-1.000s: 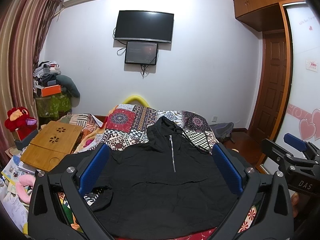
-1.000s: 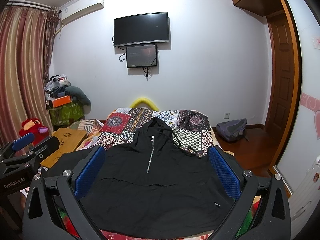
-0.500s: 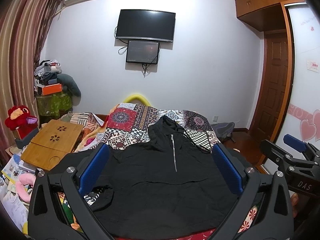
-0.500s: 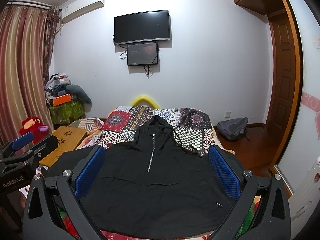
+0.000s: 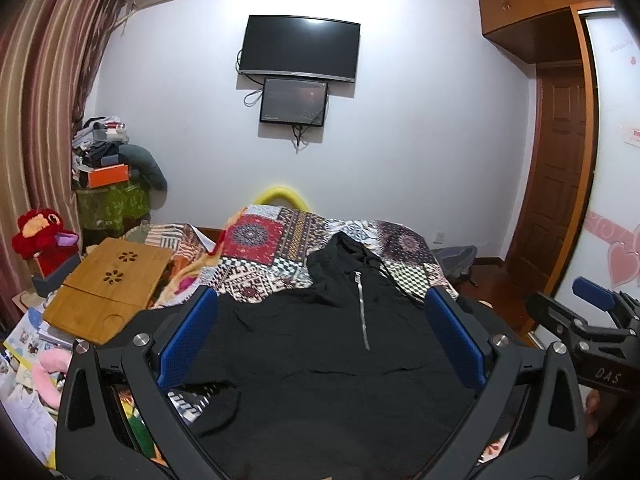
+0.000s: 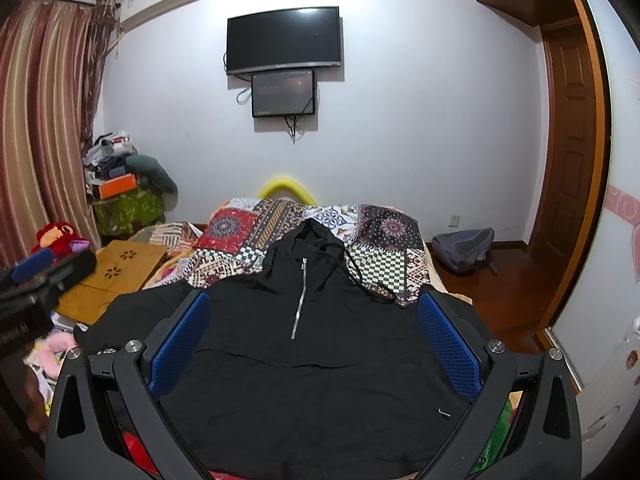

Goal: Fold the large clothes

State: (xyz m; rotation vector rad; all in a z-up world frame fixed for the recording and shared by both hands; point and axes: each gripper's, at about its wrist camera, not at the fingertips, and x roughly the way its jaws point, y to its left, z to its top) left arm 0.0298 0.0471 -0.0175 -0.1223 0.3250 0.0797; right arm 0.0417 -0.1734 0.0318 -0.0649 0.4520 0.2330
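Observation:
A black hooded pullover with a short silver zip lies spread face up on the patchwork bedspread, hood toward the far wall; it also shows in the right wrist view. My left gripper is open and empty, held above the garment's lower half. My right gripper is open and empty too, above the same area. The right gripper shows at the right edge of the left wrist view. The left gripper shows at the left edge of the right wrist view.
A bamboo lap desk and books lie left of the bed, with a red plush toy and a cluttered stack behind. A grey backpack sits on the wood floor at right near the door.
Both grippers have tilted or dropped slightly, so the room sits a little lower in view. The pullover has not moved.

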